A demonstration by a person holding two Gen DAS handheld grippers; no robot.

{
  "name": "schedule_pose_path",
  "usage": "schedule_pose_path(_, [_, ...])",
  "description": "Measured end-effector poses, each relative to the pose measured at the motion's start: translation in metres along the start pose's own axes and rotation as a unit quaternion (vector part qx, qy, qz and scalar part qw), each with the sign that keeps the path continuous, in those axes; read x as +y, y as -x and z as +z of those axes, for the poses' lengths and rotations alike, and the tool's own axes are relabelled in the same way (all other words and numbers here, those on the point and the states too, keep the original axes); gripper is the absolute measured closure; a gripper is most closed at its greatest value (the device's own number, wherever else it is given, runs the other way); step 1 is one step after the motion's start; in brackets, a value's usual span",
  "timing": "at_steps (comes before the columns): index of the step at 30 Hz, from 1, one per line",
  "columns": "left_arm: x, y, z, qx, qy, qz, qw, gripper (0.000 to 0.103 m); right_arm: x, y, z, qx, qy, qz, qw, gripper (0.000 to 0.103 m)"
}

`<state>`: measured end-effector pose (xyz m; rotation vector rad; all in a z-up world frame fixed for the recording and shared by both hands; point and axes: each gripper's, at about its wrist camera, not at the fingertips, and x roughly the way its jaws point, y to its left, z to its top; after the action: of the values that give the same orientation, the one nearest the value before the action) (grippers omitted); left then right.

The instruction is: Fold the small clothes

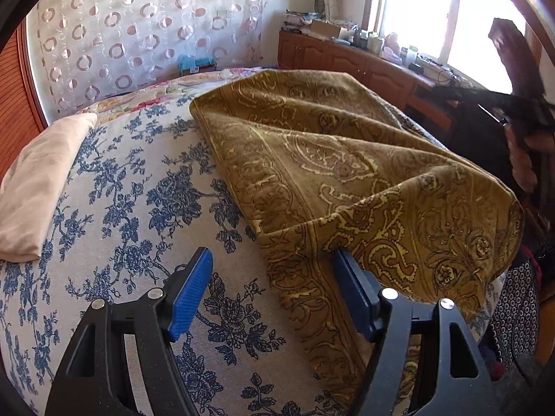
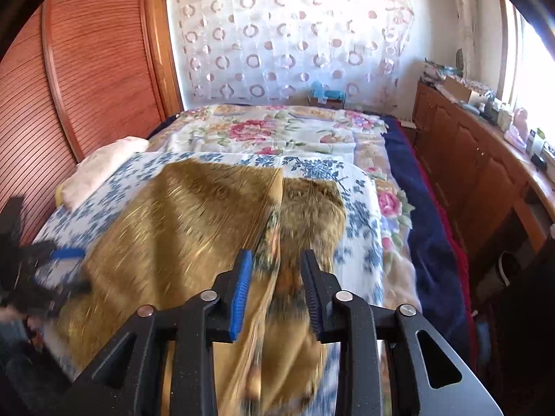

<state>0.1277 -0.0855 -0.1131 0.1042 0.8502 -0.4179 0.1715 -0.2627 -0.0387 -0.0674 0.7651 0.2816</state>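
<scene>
The gold paisley cloth (image 1: 347,173) is sprawled on my blue-flowered bedspread (image 1: 121,190), one flap doubled over but baggy, so I'd call it maybe one fold in, no neat edges yet. My left gripper (image 1: 274,294) gapes with nothing in it; my right gripper (image 2: 277,294) stands unclenched around a cloth ridge, not pinching.

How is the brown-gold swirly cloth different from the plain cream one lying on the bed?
The brown-gold paisley-patterned cloth is big, rumpled and spread across the blue-flowered bed cover; the plain cream folded cloth looks smaller and lies neat and flat near the cover's edge. One is patterned, the other plain. Both rest on that same cover.
</scene>
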Motion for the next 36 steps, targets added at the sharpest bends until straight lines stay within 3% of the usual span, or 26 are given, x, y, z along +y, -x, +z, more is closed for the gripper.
schedule_pose_path(5, [-0.001,-0.006,-0.002,0.01,-0.003,0.003,0.9999,0.023,-0.002,-0.047,0.03,0.038,-0.018,0.009,0.999,0.069])
schedule_pose_path(15, [0.0,-0.004,-0.004,0.011,-0.004,-0.004,0.9999,0.021,-0.008,-0.111,0.052,0.078,-0.052,0.048,0.994,0.069])
schedule_pose_path(16, [0.002,-0.002,-0.005,0.007,0.002,-0.006,1.0,0.021,-0.008,-0.114,0.053,0.081,-0.052,0.05,0.994,0.072])
schedule_pose_path(17, [0.004,0.0,-0.005,0.002,0.007,-0.005,1.0,0.021,-0.007,-0.115,0.053,0.082,-0.05,0.057,0.994,0.092])
schedule_pose_path(18, [0.006,0.003,-0.005,-0.007,0.011,-0.003,0.9999,0.021,-0.006,-0.115,0.056,0.08,-0.046,0.064,0.994,0.1])
schedule_pose_path(20, [0.01,0.014,-0.005,-0.027,0.018,-0.007,0.9994,0.021,-0.003,-0.103,0.062,0.051,-0.03,0.052,0.997,0.101])
schedule_pose_path(24, [0.013,0.031,-0.004,-0.049,0.025,-0.019,0.9983,0.021,-0.008,-0.065,0.083,-0.023,-0.034,0.02,0.999,0.102])
schedule_pose_path(27, [0.009,0.038,-0.003,-0.055,0.021,-0.026,0.9979,0.021,-0.015,-0.053,0.098,-0.046,-0.042,-0.044,0.997,0.102])
schedule_pose_path(29, [0.006,0.037,-0.005,-0.052,0.018,-0.028,0.9981,0.021,-0.016,-0.065,0.104,-0.019,-0.033,-0.079,0.996,0.101])
schedule_pose_path(32, [0.003,0.033,-0.009,-0.042,0.016,-0.03,0.9985,0.021,-0.019,-0.086,0.099,0.047,-0.026,-0.087,0.995,0.079])
schedule_pose_path(36, [0.0,0.035,-0.014,-0.035,0.012,-0.042,0.9984,0.028,-0.014,-0.072,0.076,0.045,-0.017,-0.07,0.996,0.078])
